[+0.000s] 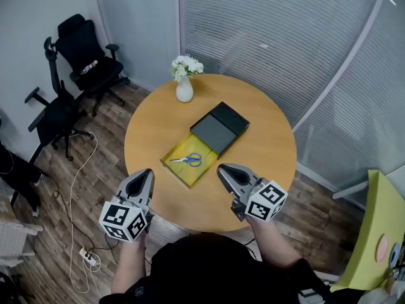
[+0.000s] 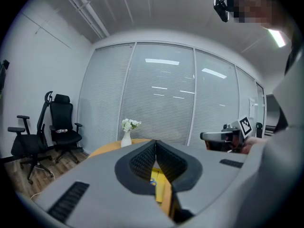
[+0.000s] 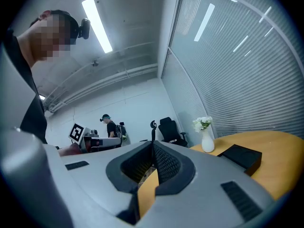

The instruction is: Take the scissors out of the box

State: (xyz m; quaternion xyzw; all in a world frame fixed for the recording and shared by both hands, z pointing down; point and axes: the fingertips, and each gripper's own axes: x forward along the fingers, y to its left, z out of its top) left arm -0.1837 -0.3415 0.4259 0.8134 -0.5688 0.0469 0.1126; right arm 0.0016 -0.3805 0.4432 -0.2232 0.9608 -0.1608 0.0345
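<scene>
Blue-handled scissors [image 1: 188,159] lie in an open yellow box [image 1: 179,168] on the round wooden table [image 1: 266,160]. The box's black lid [image 1: 219,128] rests against its far end. My left gripper [image 1: 150,171] hovers at the table's near left edge, a little short of the box, jaws together and empty. My right gripper [image 1: 221,168] hovers just right of the box, also shut and empty. In the left gripper view the jaws [image 2: 155,141] meet at the tip, and a strip of the yellow box [image 2: 160,184] shows below them. In the right gripper view the jaws [image 3: 153,142] are closed too.
A white vase of flowers [image 1: 184,88] stands at the table's far edge. Black office chairs [image 1: 85,59] and a cable with a power strip [image 1: 85,255] are on the floor at left. A yellow seat [image 1: 376,239] is at right. Blinds cover the glass wall [image 1: 285,37] behind.
</scene>
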